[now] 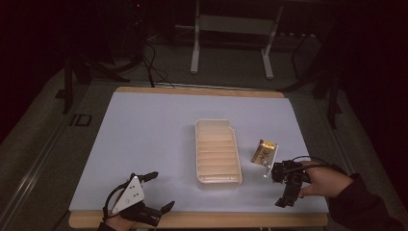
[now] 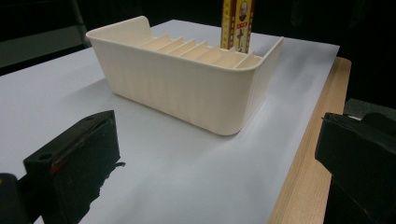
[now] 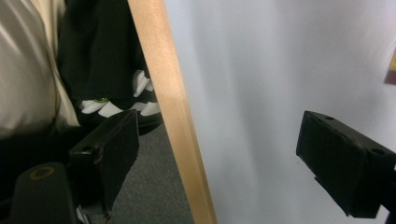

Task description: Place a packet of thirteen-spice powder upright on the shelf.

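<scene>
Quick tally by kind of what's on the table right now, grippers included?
Cream ribbed tray: 1
Yellow packet: 1
Grippers: 2, left gripper and right gripper, both open and empty
Total: 4

The high view looks forward and down over the whole white mat [image 1: 154, 134]. The left gripper view sits low and close, facing the cream ridged bin [image 2: 187, 84]. The right gripper view looks along the table's wooden edge [image 3: 170, 116].
</scene>
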`<state>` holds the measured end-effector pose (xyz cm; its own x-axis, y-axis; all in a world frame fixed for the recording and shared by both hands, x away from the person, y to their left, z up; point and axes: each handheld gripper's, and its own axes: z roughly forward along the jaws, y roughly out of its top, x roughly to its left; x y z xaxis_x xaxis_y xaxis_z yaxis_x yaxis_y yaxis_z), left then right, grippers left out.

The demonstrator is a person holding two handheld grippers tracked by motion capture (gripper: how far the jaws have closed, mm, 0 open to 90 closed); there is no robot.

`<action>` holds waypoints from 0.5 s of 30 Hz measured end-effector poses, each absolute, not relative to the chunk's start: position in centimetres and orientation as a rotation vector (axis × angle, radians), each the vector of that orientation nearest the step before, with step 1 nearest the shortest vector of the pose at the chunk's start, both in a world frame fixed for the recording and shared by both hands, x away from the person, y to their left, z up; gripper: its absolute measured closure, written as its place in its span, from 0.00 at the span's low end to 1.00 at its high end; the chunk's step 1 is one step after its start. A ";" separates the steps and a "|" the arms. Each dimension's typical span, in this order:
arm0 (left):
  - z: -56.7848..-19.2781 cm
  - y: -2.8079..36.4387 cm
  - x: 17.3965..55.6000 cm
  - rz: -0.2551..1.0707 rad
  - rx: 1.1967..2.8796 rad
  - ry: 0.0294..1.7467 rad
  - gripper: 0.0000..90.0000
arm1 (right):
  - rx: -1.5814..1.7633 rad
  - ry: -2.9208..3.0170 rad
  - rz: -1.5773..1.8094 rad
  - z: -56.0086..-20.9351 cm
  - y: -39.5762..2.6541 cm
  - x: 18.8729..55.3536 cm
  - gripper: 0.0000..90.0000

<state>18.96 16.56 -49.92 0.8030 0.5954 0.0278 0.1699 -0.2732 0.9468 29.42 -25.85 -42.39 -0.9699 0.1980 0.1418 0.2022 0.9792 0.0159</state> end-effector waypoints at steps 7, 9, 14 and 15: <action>-50.0 16.5 19.0 0.455 1.835 0.586 0.00 | -0.234 -3.001 -0.061 -40.5 -25.1 29.8 0.15; -50.0 16.5 19.0 0.456 1.838 0.586 0.00 | -0.232 -3.008 -0.071 -40.0 -25.0 30.1 0.15; -50.0 16.5 19.0 0.453 1.837 0.585 0.00 | -0.244 -3.037 -0.100 -38.4 -24.9 30.8 0.15; -50.0 16.5 19.0 0.453 1.839 0.585 0.00 | -0.245 -3.048 -0.104 -38.1 -24.9 30.9 0.15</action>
